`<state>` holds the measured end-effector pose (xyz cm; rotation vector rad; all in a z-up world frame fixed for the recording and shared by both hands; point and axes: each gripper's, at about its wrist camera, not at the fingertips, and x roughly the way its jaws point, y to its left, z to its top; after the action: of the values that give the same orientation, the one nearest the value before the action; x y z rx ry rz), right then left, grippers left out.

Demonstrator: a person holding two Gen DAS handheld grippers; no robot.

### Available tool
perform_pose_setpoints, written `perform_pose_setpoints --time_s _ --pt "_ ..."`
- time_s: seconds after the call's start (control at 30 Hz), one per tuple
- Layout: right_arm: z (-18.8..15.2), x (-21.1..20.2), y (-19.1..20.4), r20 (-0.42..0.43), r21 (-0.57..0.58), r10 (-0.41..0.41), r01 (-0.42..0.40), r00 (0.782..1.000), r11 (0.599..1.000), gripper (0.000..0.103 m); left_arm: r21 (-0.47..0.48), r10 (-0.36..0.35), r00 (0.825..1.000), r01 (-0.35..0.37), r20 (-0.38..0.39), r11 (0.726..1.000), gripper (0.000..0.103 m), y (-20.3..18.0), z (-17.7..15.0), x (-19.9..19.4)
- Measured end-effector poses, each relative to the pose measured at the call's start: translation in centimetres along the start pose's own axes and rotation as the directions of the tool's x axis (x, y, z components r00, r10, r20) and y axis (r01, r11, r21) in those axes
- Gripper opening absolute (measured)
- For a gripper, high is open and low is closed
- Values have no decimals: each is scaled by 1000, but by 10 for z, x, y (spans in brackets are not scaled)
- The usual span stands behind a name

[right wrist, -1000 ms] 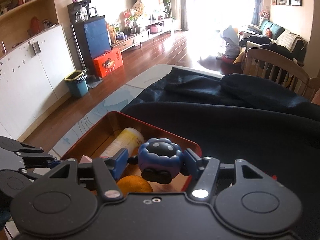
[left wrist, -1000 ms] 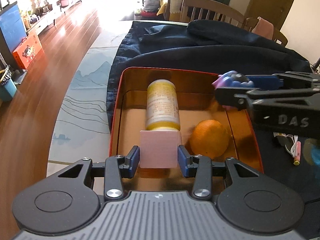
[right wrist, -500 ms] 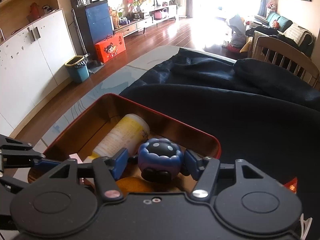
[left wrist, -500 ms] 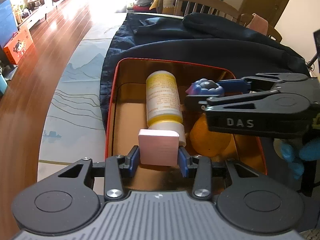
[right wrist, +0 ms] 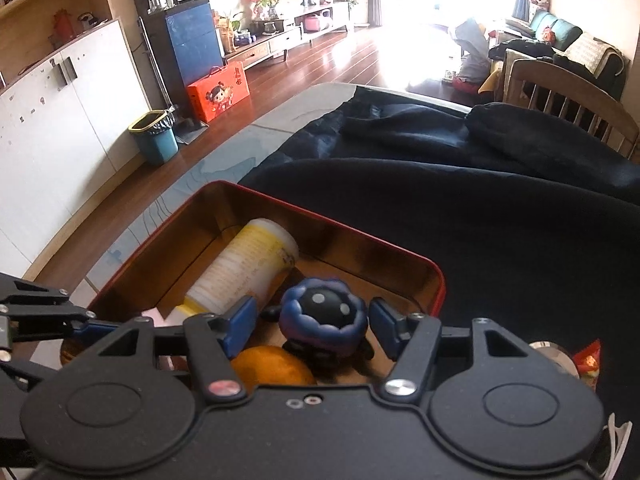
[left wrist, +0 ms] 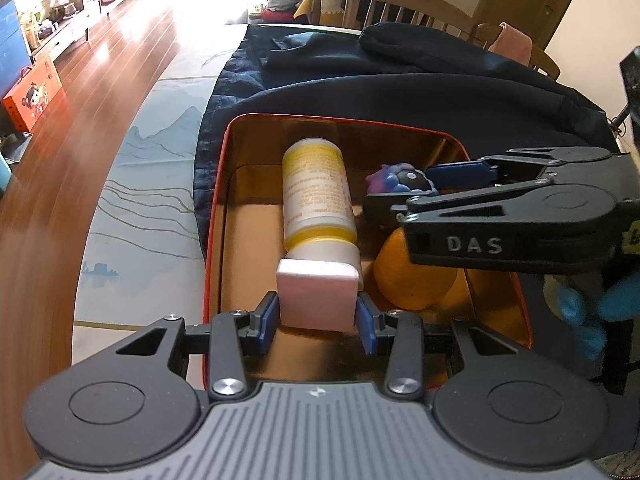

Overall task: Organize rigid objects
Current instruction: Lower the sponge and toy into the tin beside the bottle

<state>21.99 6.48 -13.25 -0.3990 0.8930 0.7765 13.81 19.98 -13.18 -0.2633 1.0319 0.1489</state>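
Dark jacket (right wrist: pixel 460 216) sprawled across the desk (left wrist: pixel 132 184), wooden chair (right wrist: pixel 568 96) just behind it, orange gift box (right wrist: pixel 218 96) on the floor beyond.

A home living-dining room: sofa (right wrist: pixel 560 32), TV console (right wrist: pixel 288 36), wooden chair (right wrist: pixel 568 96), polished wood floor (right wrist: pixel 320 64).

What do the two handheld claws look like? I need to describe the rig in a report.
Both claws, left claw and right claw, are black linkage frames with silver screws, round discs and blue finger pads. The right one carries white "DAS" lettering. The hand behind it wears a blue glove.
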Motion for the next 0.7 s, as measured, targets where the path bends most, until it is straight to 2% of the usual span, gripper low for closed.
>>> perform_pose_setpoints --time_s 0.53,0.7 --pt "-9 -48 0 59 31 10 -12 998 999 64 -5 16 999 -16 28 1000 41 -8 -11 -20" --pt "-17 -72 -3 101 38 10 -14 995 999 71 -12 13 998 -12 60 1000 42 -17 -14 -33"
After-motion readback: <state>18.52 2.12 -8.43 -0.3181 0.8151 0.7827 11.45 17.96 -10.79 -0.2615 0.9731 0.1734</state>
